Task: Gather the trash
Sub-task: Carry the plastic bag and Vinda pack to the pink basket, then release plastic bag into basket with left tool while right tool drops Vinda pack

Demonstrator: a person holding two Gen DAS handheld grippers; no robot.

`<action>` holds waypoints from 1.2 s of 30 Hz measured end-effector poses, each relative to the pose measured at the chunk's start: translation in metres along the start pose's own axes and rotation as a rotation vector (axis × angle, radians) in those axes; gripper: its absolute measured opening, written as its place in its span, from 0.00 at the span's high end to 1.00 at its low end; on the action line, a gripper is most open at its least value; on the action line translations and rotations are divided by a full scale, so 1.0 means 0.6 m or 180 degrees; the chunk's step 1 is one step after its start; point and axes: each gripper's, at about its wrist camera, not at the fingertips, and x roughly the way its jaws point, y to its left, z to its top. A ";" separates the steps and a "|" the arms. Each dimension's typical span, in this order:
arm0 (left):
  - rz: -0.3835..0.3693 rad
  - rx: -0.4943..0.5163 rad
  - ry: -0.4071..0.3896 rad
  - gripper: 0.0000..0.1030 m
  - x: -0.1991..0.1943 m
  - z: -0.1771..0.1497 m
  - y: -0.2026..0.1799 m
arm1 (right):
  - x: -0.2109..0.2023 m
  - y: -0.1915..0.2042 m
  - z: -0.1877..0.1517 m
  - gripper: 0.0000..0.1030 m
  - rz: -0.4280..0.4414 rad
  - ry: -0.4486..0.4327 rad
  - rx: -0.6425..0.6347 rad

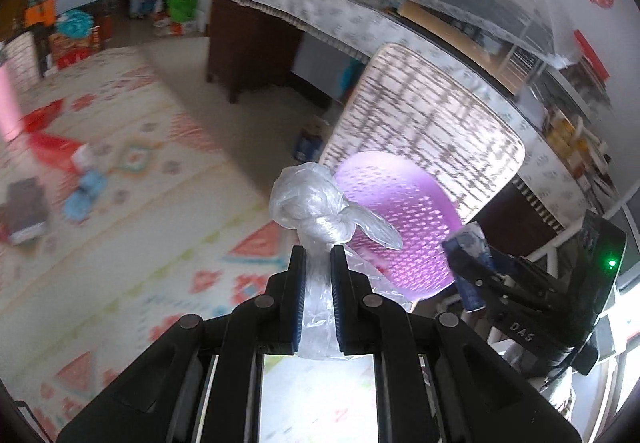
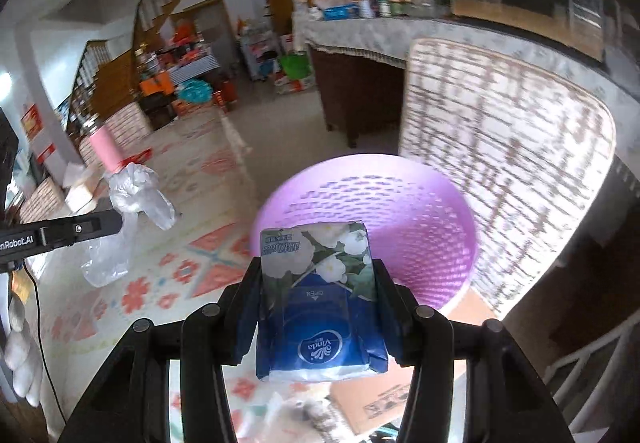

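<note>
My left gripper (image 1: 319, 257) is shut on a knotted clear plastic bag (image 1: 316, 209) and holds it up in the air; the bag also shows at the left of the right wrist view (image 2: 136, 199). My right gripper (image 2: 318, 271) is shut on a blue Vinda tissue pack (image 2: 320, 303), also seen at the right of the left wrist view (image 1: 468, 255). A purple perforated basket (image 2: 424, 227) stands on the floor just ahead of both grippers; in the left wrist view it (image 1: 404, 219) lies right of the bag.
A patterned mat (image 1: 132, 211) carries a blue crumpled item (image 1: 86, 195), red wrappers (image 1: 48, 139) and a dark book (image 1: 24, 211). A checked chair back (image 2: 504, 147) stands behind the basket. A cluttered cloth-covered table (image 1: 320, 7) lies beyond. A cardboard box (image 2: 384, 399) lies below.
</note>
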 end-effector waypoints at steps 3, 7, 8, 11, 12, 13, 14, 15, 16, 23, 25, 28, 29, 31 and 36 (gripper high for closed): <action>-0.0082 0.0020 0.0083 0.89 0.035 0.026 -0.027 | 0.009 -0.031 0.013 0.46 -0.0043 0.0017 0.0086; -0.0169 0.0056 0.0222 0.89 0.091 0.056 -0.066 | 0.018 -0.070 0.029 0.46 -0.0078 0.0033 0.0201; -0.0188 0.0061 0.0256 0.89 0.101 0.060 -0.071 | 0.021 -0.074 0.032 0.46 -0.0077 0.0034 0.0216; -0.0223 0.0074 0.0327 0.89 0.124 0.067 -0.082 | 0.027 -0.085 0.041 0.46 -0.0077 0.0031 0.0250; -0.0227 0.0076 0.0345 0.89 0.131 0.069 -0.084 | 0.029 -0.088 0.044 0.46 -0.0076 0.0031 0.0254; -0.0230 0.0075 0.0353 0.89 0.134 0.070 -0.085 | 0.032 -0.091 0.046 0.45 -0.0077 0.0033 0.0255; -0.0235 0.0070 0.0360 0.89 0.138 0.071 -0.086 | 0.036 -0.092 0.048 0.45 -0.0079 0.0035 0.0253; -0.0238 0.0065 0.0359 0.87 0.141 0.072 -0.085 | 0.040 -0.093 0.050 0.45 -0.0087 0.0040 0.0248; -0.0247 0.0052 0.0354 0.83 0.142 0.073 -0.083 | 0.043 -0.093 0.050 0.45 -0.0095 0.0043 0.0248; -0.0174 0.0032 0.0137 0.30 0.106 0.067 -0.073 | 0.056 -0.101 0.050 0.29 -0.0051 0.0040 0.0355; -0.0145 0.0052 0.0129 0.28 0.092 0.064 -0.070 | 0.052 -0.093 0.048 0.29 -0.0056 0.0034 0.0326; -0.0094 0.0037 0.0093 0.25 0.071 0.053 -0.060 | 0.049 -0.075 0.046 0.28 0.0001 0.0045 0.0285; -0.0077 0.0032 0.0090 0.24 0.067 0.050 -0.057 | 0.047 -0.069 0.045 0.28 0.0014 0.0048 0.0264; -0.0012 0.0024 0.0102 0.24 0.052 0.037 -0.044 | 0.043 -0.051 0.041 0.26 0.0044 0.0048 0.0213; 0.0349 0.0036 0.0149 0.24 0.019 0.001 -0.006 | 0.048 -0.005 0.028 0.24 0.0122 0.0119 0.0107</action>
